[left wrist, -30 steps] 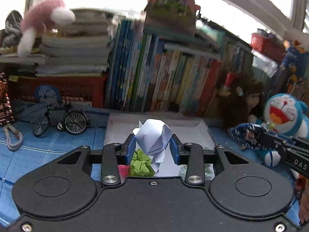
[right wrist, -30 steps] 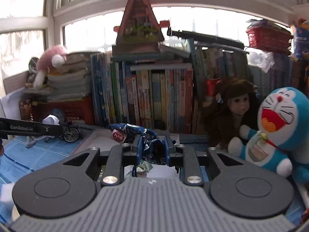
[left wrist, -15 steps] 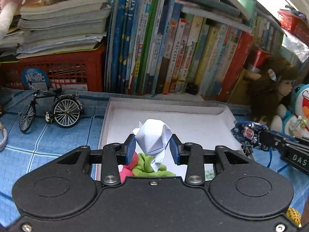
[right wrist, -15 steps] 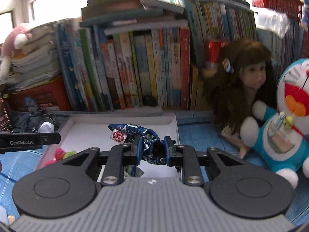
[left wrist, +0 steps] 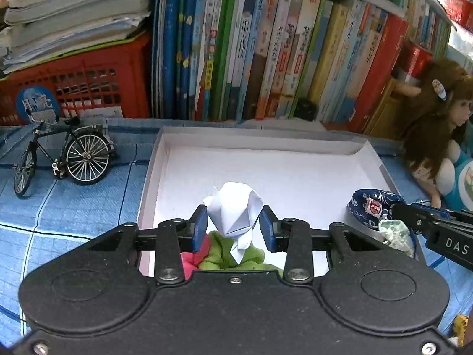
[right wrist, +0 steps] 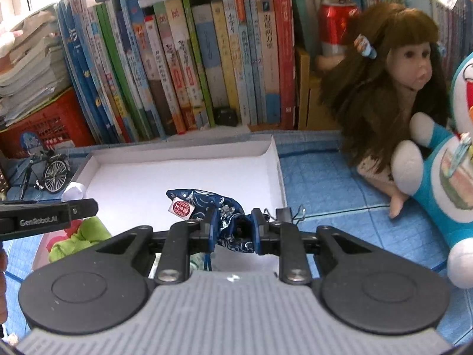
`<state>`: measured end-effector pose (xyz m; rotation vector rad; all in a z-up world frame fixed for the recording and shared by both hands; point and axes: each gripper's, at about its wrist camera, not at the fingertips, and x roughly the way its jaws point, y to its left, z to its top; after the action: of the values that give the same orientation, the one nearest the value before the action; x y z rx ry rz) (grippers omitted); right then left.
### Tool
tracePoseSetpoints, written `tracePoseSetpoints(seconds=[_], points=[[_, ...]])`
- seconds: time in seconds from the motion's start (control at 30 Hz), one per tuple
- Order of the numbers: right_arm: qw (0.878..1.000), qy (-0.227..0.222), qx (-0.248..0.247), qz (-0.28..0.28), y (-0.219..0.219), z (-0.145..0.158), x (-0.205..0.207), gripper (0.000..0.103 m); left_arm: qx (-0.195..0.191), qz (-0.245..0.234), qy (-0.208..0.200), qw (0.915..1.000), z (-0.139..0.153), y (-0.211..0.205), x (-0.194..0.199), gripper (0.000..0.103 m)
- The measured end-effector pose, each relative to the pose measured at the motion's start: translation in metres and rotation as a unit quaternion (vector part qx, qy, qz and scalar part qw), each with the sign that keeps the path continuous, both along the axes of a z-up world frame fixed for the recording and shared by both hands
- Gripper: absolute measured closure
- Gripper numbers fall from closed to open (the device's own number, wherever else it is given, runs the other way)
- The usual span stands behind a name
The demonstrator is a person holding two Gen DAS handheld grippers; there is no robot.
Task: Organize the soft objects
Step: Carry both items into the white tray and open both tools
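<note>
Both grippers now sit lower and closer over the white tray (left wrist: 366, 151), pitched down; the window is out of view.

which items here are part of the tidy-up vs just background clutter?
In play: white paper figure in left gripper; blue patterned pouch in right gripper; white tray; green and pink cloth.
Clutter: books, toy bicycle, doll, blue plush, red crate.

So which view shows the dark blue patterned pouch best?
The right wrist view: the dark blue pouch lies centred, clamped in the right gripper, over the white box. In the left wrist view the pouch shows only at the right edge, partly hidden by that gripper.
</note>
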<state>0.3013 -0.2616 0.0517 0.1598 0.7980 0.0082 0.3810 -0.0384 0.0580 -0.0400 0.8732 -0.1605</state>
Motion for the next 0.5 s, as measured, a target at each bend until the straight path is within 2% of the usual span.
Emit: tracePoseSetpoints(seconds=[0.17,0.37,0.43,0.5], points=[[1.000,0.012,0.004,0.010,0.0024,-0.0016,0.0030,0.075,-0.007,-0.003,0.018,0.9998,-0.0082,-0.0001,0.0044,0.067],[0.999,0.017,0.014,0.025,0.0025,-0.0033,0.0035,0.073,-0.004,-0.006,0.020,0.9998,-0.0094,-0.0014,0.0037,0.066],[0.999,0.018,0.018,0.030,0.0014,-0.0030,0.0030,0.070,-0.007,-0.005,0.022,0.9997,-0.0083,-0.0004,0.0034,0.063],[0.999,0.019,0.024,0.031,0.0000,-0.0018,0.0021,0.065,-0.012,-0.004,0.025,0.9996,-0.0064,0.0011,0.0027,0.054]])
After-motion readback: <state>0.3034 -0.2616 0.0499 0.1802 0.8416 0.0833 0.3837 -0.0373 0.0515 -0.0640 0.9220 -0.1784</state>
